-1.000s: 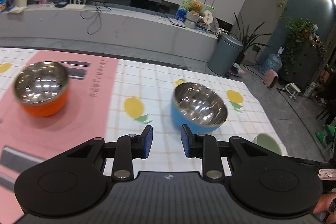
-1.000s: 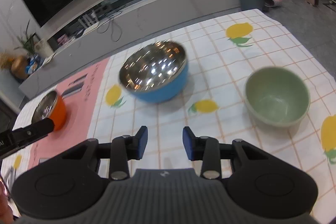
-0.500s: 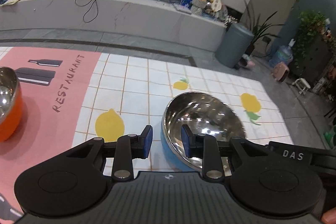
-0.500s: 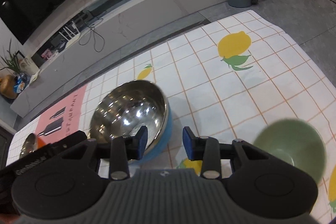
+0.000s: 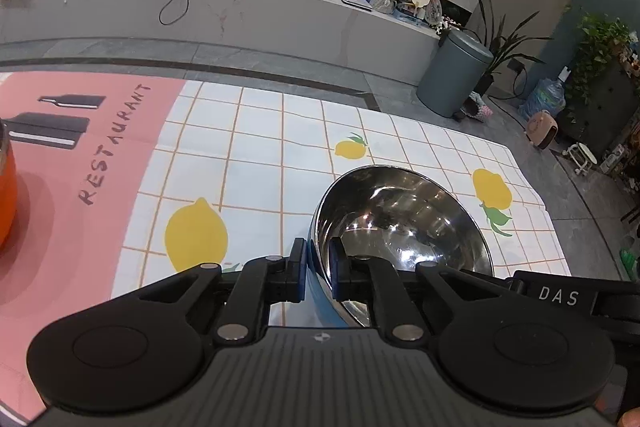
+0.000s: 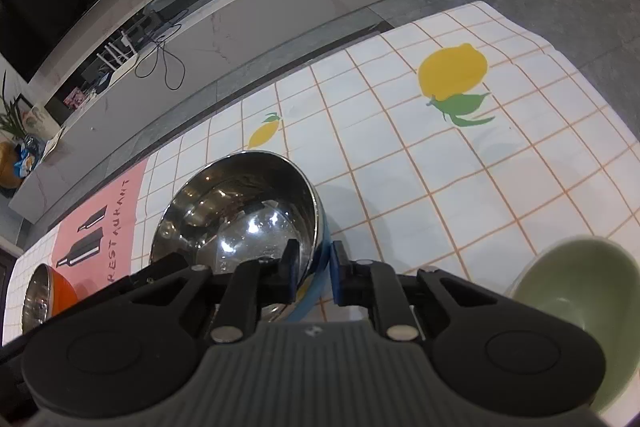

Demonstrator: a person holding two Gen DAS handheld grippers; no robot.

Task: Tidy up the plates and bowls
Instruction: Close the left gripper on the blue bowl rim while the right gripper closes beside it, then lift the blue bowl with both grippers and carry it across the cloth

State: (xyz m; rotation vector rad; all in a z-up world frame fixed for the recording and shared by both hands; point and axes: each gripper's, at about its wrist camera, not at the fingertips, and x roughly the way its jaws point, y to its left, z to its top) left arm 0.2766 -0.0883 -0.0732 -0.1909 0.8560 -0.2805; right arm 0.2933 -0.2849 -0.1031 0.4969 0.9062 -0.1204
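Both wrist cameras look steeply down, close over the shared blue bowl [image 5: 400, 223] [image 6: 236, 211], from opposite sides.

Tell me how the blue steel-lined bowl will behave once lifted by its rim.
Blue bowl looks rigid, so both rim grips should hold. Its polished steel lining may be slippery under the left claw and right claw. Empty, it is probably light.

My table wears a lemon-print checked tablecloth [image 6: 460, 163] with a pink "RESTAURANT" placemat [image 5: 68, 163] at nine o'clock. On it sit the blue steel-lined bowl [image 6: 240, 211], an orange bowl [image 6: 44, 295] on the placemat, and a green bowl [image 6: 580, 291] at four o'clock.
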